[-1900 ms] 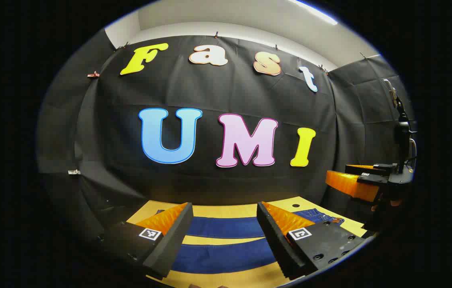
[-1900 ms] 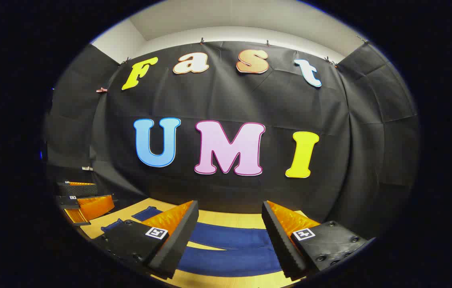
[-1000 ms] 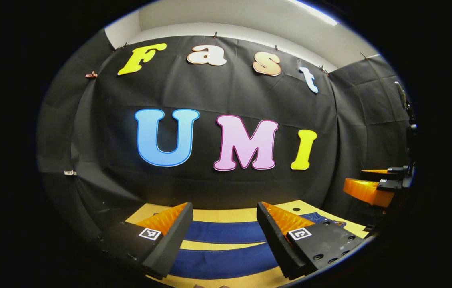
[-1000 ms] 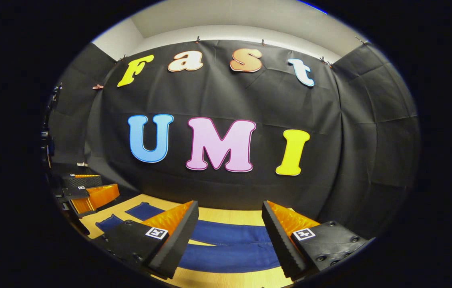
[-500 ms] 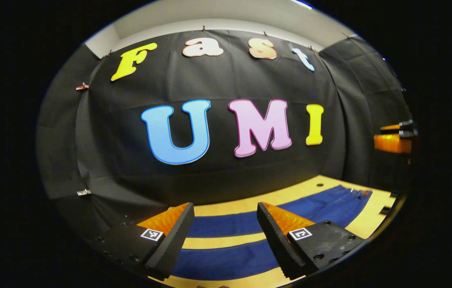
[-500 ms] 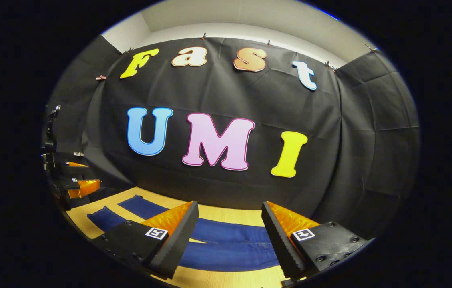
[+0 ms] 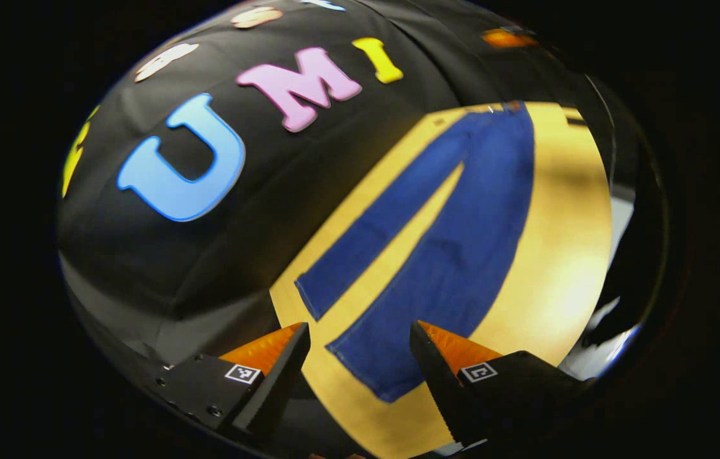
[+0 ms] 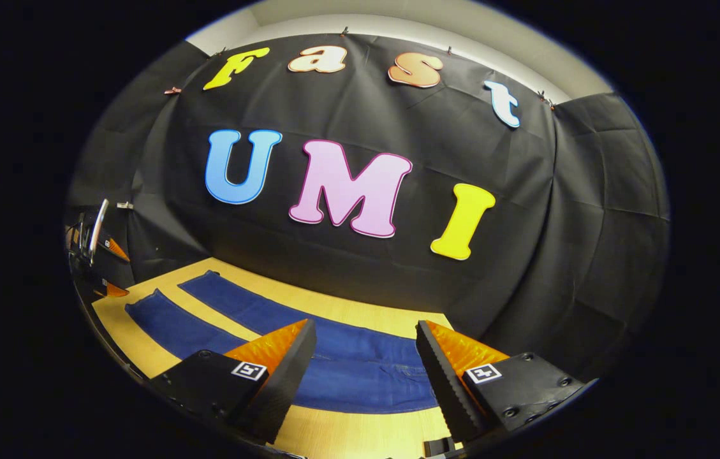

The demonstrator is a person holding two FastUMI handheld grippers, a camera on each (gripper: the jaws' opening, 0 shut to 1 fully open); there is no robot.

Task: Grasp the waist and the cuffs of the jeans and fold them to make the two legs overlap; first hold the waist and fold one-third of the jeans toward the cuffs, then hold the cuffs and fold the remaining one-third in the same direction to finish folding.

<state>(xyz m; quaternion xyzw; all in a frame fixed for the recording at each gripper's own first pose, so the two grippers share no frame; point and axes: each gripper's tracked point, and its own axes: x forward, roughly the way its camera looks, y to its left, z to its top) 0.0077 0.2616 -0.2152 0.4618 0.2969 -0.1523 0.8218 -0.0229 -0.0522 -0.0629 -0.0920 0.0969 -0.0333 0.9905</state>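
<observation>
Dark blue jeans point(image 7: 462, 242) lie flat on a yellow wooden table point(image 7: 557, 255), the legs spread apart in a narrow V. In the left gripper view the two cuffs lie nearest; the nearer cuff point(image 7: 372, 376) sits just beyond my open left gripper point(image 7: 360, 326), which hovers above it and holds nothing. The waist point(image 7: 509, 108) is at the far end. In the right gripper view the upper part of the jeans point(image 8: 360, 376) lies under my open right gripper point(image 8: 366, 323), and the legs run off to the left. The left gripper point(image 8: 95, 239) shows at the far left.
The black cloth wall point(image 8: 366, 280) rises right behind the table's far edge. Bare wood point(image 8: 334, 440) lies in front of the jeans. Past the table's edge in the left gripper view, a pale floor patch point(image 7: 618, 217) shows.
The left gripper has rolled and tipped steeply down, from facing the wall to looking over the cuffs. The right gripper has tilted down slightly. Both stayed open; the jeans have not moved.
</observation>
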